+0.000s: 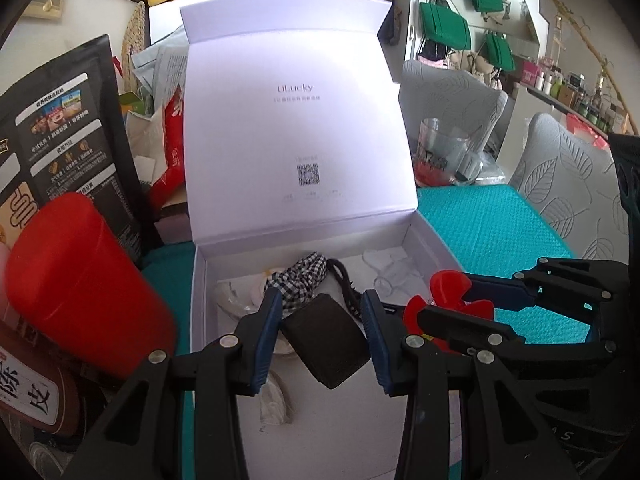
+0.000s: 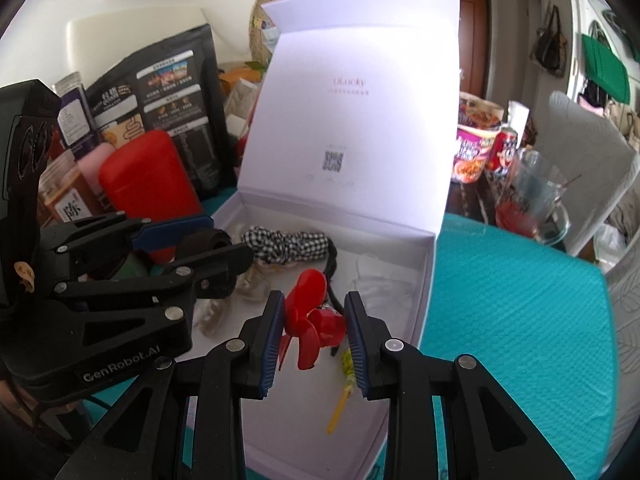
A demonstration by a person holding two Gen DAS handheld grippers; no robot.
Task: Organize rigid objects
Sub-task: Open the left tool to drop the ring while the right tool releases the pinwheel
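An open white box (image 1: 196,280) (image 2: 430,264) stands on the teal table cover, its lid upright. My left gripper (image 1: 322,308) (image 2: 230,242) is over the box, shut on a dark brown block (image 1: 326,344) (image 2: 208,240) that sits tilted between the blue pads. Just to its right my right gripper (image 2: 314,300) (image 1: 436,304) is shut on a small red fan (image 2: 314,320) (image 1: 444,290), blades toward the left pad. Inside the box lie a black-and-white checked cloth (image 1: 298,280) (image 2: 288,244), a black cord (image 1: 346,284), clear plastic pieces (image 2: 380,284) and a yellow-green stick (image 2: 344,380).
A red canister (image 1: 80,288) (image 2: 148,176) and a black printed pouch (image 1: 68,128) crowd the box's left side. A glass mug (image 2: 528,196) (image 1: 444,152), a noodle cup (image 2: 472,148) and a can stand at the back right. Teal table cover (image 2: 520,312) stretches right; grey chairs (image 1: 560,176) stand behind.
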